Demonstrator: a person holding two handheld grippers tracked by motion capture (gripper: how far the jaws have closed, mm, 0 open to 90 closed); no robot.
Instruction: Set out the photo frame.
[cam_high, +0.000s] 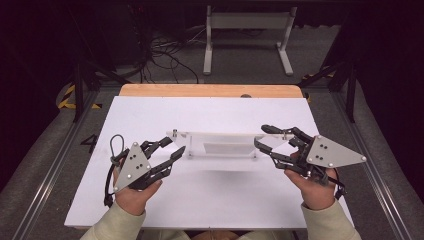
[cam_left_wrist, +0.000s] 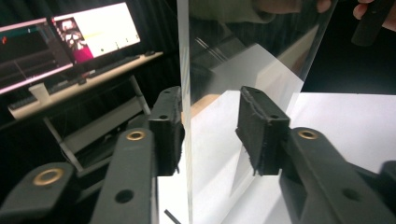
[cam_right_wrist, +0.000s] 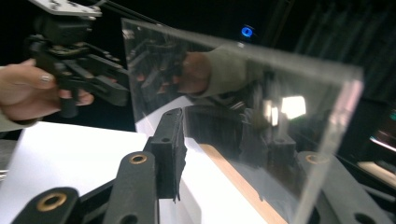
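- Sleeved forearms enter at the near edge of the high view, each hand grasping one gripper above the white counter (cam_high: 150, 115).
- Left gripper (cam_high: 172, 146): held in the person's left hand (cam_high: 132, 195), with a grey three-cornered plate on top and a looped cable trailing beside it. It points toward the left end of the clear acrylic panel (cam_high: 227, 145).
- In the left gripper view, the panel's near edge (cam_left_wrist: 186, 116) stands upright between the two black jaws. One pad (cam_left_wrist: 170, 130) lies just beside the panel edge; the other pad (cam_left_wrist: 259, 130) stands clearly apart from the sheet. The jaws are spread and not pinching the panel.
- Right gripper (cam_high: 265, 136): held in the right hand (cam_high: 315, 187), likewise topped by a grey plate, at the right end of the panel.
- In the right gripper view, the panel (cam_right_wrist: 243, 107) stands between the jaws. The near pad (cam_right_wrist: 170, 149) is close to its face, though contact cannot be told; the far jaw is seen through the sheet. These jaws are likewise parted, with no firm pinch visible.
- Clear acrylic panel: stands on edge mid-counter, spanning between the two grippers; small feet show near its lower corners.
- Wooden strip (cam_high: 210, 90): borders the counter's far edge.
- White frame stand (cam_high: 247, 30) and loose cables (cam_high: 165, 55): on the floor beyond the counter.
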